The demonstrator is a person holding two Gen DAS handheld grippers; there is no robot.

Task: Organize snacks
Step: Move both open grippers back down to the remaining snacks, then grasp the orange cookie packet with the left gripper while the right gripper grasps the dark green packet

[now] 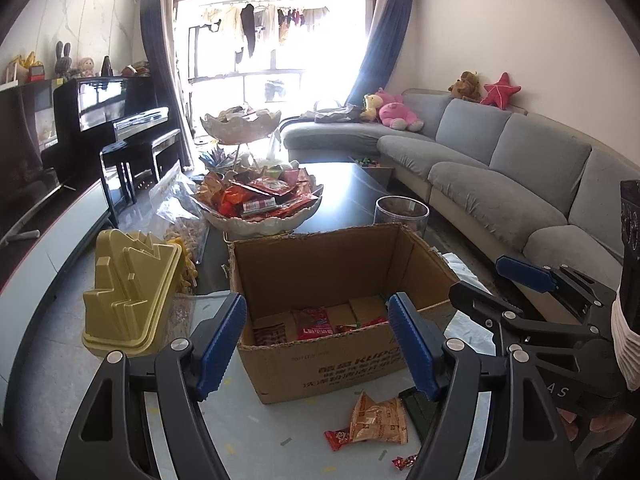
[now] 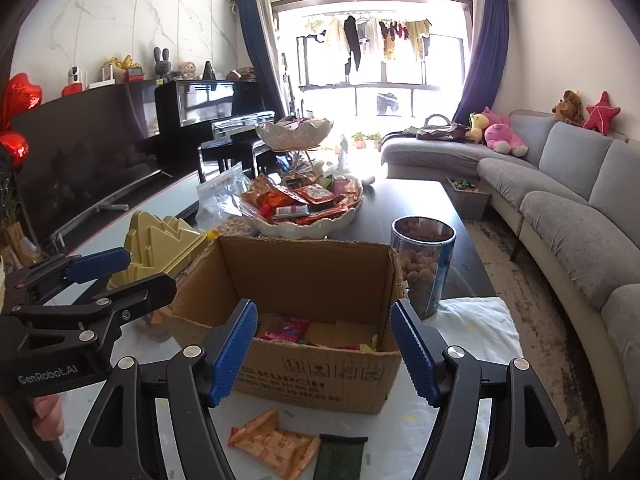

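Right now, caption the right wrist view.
Open right gripper before cardboard box of snacks, orange packet lying loose in front.

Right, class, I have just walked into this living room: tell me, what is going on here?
A person is sorting snacks with two hand-held tongs. The left tongs and the right tongs both stand open and empty in front of an open brown cardboard box that already holds a few packets. An orange snack packet and a dark green packet lie loose on the table before it. Behind stands a white scalloped bowl heaped with snacks.

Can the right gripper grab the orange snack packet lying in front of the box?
Probably yes. The right gripper is open and empty, and the orange snack packet lies uncovered below it, in front of the cardboard box.
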